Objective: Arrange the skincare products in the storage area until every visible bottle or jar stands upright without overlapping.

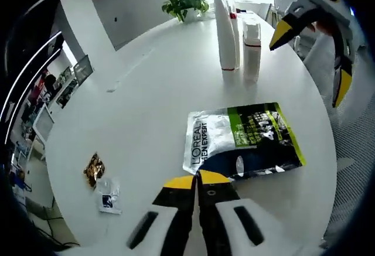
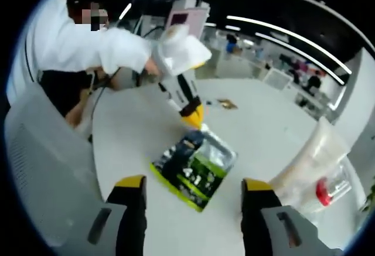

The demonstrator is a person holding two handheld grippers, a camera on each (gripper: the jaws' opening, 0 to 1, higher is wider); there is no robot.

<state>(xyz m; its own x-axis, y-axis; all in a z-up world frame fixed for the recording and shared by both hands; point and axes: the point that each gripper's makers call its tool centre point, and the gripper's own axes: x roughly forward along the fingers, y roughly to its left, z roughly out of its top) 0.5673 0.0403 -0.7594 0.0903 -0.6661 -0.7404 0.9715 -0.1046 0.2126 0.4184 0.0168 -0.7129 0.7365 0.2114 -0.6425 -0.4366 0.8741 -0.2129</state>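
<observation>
Wrappers [image 1: 102,181] left of pouch [image 1: 241,140]

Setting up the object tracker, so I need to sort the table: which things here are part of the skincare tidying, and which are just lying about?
Part of the job:
tall white tube
bottle with red band
L'Oreal pouch, lying flat
left gripper, jaws together
right gripper, jaws apart

Lying about:
potted plant
snack wrapper
clear packet
</observation>
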